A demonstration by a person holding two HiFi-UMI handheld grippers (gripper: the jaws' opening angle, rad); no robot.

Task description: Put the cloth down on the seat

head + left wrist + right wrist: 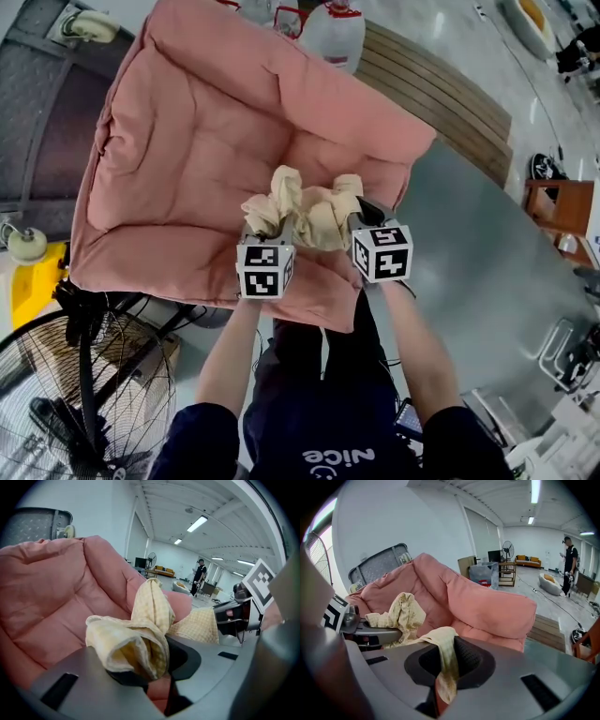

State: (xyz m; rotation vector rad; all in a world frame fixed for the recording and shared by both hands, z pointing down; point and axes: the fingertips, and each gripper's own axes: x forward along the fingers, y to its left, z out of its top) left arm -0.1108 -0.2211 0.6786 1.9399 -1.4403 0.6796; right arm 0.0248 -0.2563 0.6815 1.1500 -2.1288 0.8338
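Observation:
A pale yellow checked cloth (305,208) hangs bunched between my two grippers, above the front part of a big pink cushioned seat (197,141). My left gripper (265,228) is shut on one bunched end of the cloth (136,637). My right gripper (361,217) is shut on the other end, a thin fold of cloth (445,663) pinched between its jaws. In the right gripper view the left gripper (370,632) shows at the left with the cloth piled on it. The two grippers stand close together, side by side.
A standing fan (84,394) is at the lower left and a yellow object (33,277) beside it. A grey floor panel (487,272) and wooden slats (441,84) lie to the right of the seat. A person (568,564) stands far off in the hall.

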